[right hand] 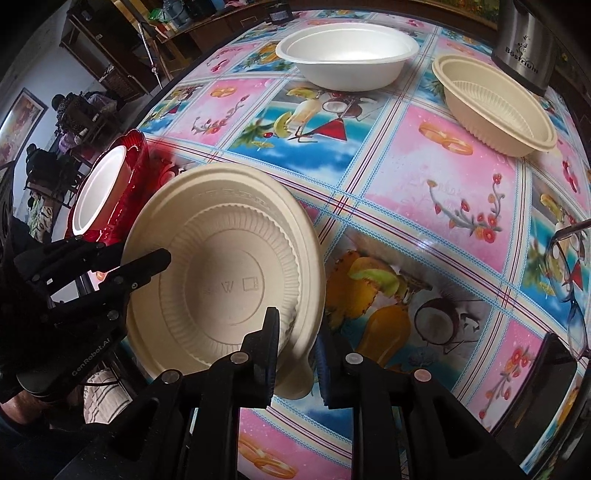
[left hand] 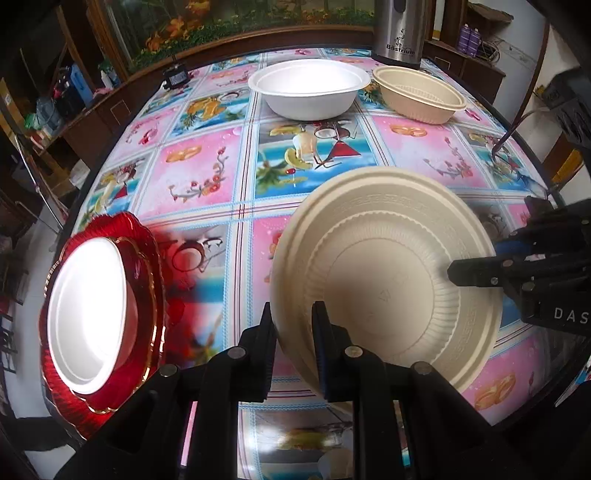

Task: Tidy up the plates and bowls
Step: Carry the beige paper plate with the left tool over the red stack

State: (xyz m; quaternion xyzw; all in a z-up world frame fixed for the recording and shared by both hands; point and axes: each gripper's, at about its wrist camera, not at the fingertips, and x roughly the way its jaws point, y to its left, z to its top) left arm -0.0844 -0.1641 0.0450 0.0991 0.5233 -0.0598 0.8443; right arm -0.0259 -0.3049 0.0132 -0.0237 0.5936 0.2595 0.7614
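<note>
A beige ridged bowl [left hand: 384,280] is held tilted above the table, its inside facing the cameras. My left gripper [left hand: 293,325] is shut on its left rim. My right gripper [right hand: 295,336] is shut on its opposite rim; the bowl fills the lower left of the right wrist view [right hand: 225,273]. The right gripper also shows in the left wrist view [left hand: 480,273], and the left gripper in the right wrist view [right hand: 147,266]. A red plate [left hand: 147,258] with a white plate [left hand: 88,317] on it sits at the table's left edge. A white bowl [left hand: 308,86] and another beige bowl [left hand: 419,94] stand at the far side.
The table [left hand: 207,173] has a colourful patterned cloth. A steel kettle [left hand: 399,33] stands behind the far beige bowl. Eyeglasses [right hand: 569,266] lie at the right edge. A small black device [left hand: 177,75] sits at the far left edge. Shelves and clutter surround the table.
</note>
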